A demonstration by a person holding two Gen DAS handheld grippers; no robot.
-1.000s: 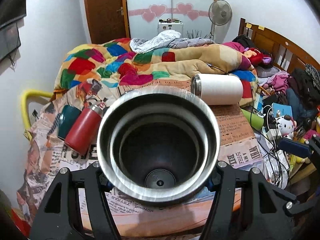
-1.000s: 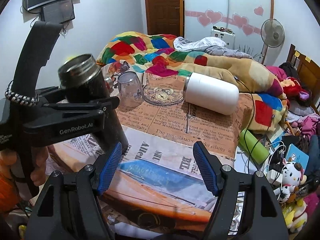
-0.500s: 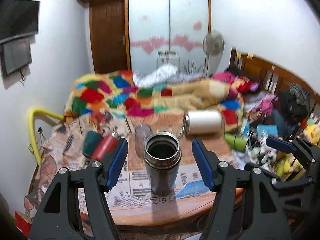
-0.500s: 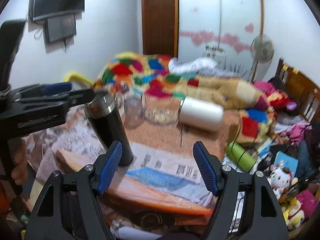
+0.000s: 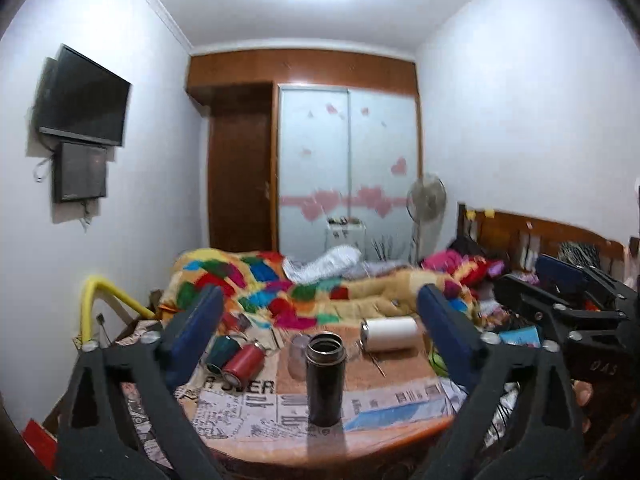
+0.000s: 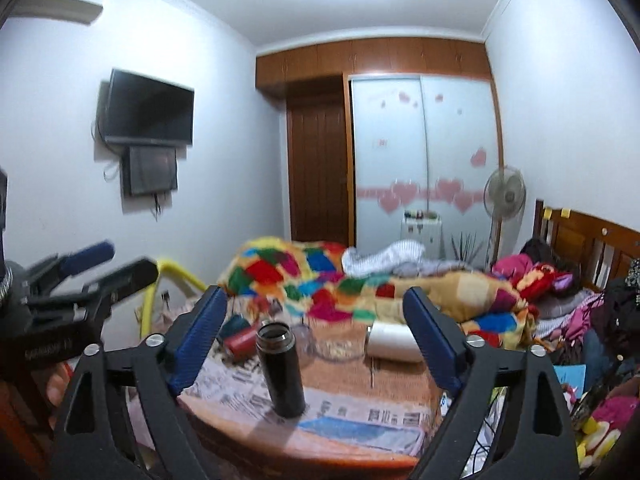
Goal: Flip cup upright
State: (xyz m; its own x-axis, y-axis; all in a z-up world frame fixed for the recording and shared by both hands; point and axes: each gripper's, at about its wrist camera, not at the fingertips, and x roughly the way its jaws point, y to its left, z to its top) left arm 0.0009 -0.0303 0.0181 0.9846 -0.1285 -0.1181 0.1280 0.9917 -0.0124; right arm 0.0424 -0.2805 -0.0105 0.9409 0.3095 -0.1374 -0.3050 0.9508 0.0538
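Both pairs of jaws are standing wide open and gripping nothing: the left gripper (image 5: 318, 322) is hanging back from the bench with its blue pads either side of empty air, and the right gripper (image 6: 314, 326) is doing the same, a little to one side. Between them, the tall black steel cup with a silver rim (image 5: 325, 378) is standing upright on the newspaper-covered round wooden bench (image 5: 280, 436), mouth up, near the front edge and touched by neither tool. From where I am looking, the flip itself is reading as done, and all that is left for this cup is for the hands to draw away. Its open mouth is showing only a dark inside; whether anything is lying in it I cannot tell. Other vessels are lying on their sides further back: a white cylindrical flask (image 5: 389, 334) to the right, and a red bottle (image 5: 244, 364) beside a dark green cup (image 5: 221, 354) to the left, their contents hidden. A clear plastic tumbler (image 5: 298, 356) is standing just behind the black cup, apparently empty. In the right wrist view, a shallow glass dish (image 6: 338, 348) is sitting nearby, holding something pale that I cannot make out.
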